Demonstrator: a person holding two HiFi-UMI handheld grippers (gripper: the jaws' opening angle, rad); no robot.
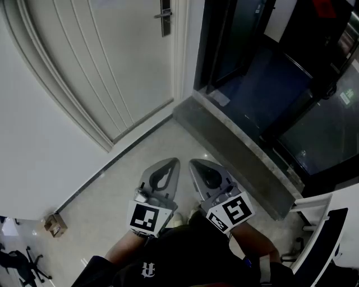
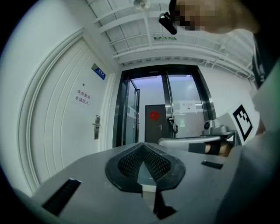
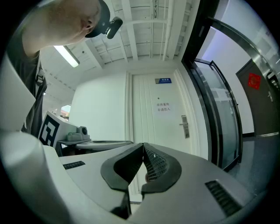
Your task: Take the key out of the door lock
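fingers [image 2: 127, 165] of left gripper [image 1: 173, 163] and right gripper [image 1: 194, 163] meet empty, well apart from the apparent door lock [image 1: 165, 15]

Pale glossy floor [image 1: 140, 168] spreads out near us, with a white wall [image 1: 33, 129] on the left and a small cardboard box [image 1: 55, 225] close to its base. Over on the right, a grey stone threshold [image 1: 241, 151] runs in front of dark-framed glass panels [image 1: 320, 129]. Overhead, a strip light [image 3: 68, 56] glows beside white ceiling beams [image 3: 131, 26].

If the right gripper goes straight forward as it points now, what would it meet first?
The right gripper would probably meet the white door, left of the handle; nothing shows between, though depth is unclear.
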